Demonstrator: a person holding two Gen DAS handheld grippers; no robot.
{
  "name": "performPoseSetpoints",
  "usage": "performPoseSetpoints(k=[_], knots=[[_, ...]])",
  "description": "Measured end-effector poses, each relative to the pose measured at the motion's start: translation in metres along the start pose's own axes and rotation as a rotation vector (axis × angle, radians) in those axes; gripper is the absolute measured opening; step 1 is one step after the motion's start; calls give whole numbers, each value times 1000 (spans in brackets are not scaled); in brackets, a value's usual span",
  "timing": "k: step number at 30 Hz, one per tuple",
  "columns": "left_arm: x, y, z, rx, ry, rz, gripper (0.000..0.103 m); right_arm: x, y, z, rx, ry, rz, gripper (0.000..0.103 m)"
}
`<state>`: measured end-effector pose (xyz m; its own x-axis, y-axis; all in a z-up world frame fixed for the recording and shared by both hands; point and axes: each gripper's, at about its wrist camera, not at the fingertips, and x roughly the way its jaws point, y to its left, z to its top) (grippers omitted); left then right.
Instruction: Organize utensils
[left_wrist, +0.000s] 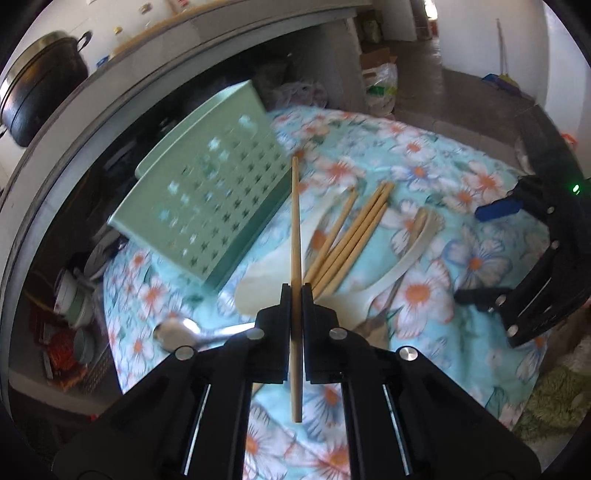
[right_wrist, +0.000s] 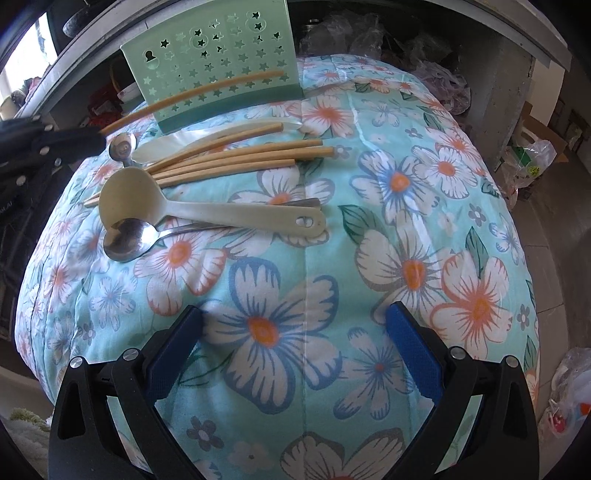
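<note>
Wooden chopstick (left_wrist: 296, 236) clamped in left gripper (left_wrist: 294, 295); right gripper (right_wrist: 295, 347) gapes over bare floral cloth (right_wrist: 369, 236).

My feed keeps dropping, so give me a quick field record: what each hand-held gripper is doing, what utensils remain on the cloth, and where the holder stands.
left hand-held gripper: shut on one chopstick, lifted off the cloth
right hand-held gripper: open, nothing between its pads, over the floral cloth
loose chopsticks: lying in a bunch on the cloth
cream ladle: lying on the cloth
metal spoon: beside the ladle bowl
green holder: upright at the far edge of the cloth
</note>
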<state>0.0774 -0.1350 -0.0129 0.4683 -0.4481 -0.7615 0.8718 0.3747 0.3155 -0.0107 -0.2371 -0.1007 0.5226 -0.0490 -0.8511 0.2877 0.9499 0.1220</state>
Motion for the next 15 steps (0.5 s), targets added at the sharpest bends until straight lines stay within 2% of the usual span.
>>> performPoseSetpoints(k=[3, 5, 7, 8, 9, 10, 12, 15], knots=[[4, -9, 12, 43, -25, -58, 4, 1, 0, 1, 3, 0, -4, 97], [15, -10, 19, 49, -17, -57, 5, 0, 1, 0, 9, -2, -6, 97], [31, -1, 24, 1, -2, -42, 7, 1, 0, 0, 11, -5, -8, 97], [36, 7, 25, -52, -3, -54, 8, 1, 1, 0, 13, -5, -9, 97], [39, 17, 25, -112, -5, -68, 18, 1, 1, 0, 13, -5, -10, 97], [39, 29, 25, -198, -14, -85, 33, 1, 1, 0, 14, -3, -10, 97], [31, 49, 19, -343, -59, -120, 49, 1, 0, 0, 14, -2, -8, 97], [18, 76, 4, -536, -121, -143, 53, 1, 0, 1, 7, -2, -5, 97]])
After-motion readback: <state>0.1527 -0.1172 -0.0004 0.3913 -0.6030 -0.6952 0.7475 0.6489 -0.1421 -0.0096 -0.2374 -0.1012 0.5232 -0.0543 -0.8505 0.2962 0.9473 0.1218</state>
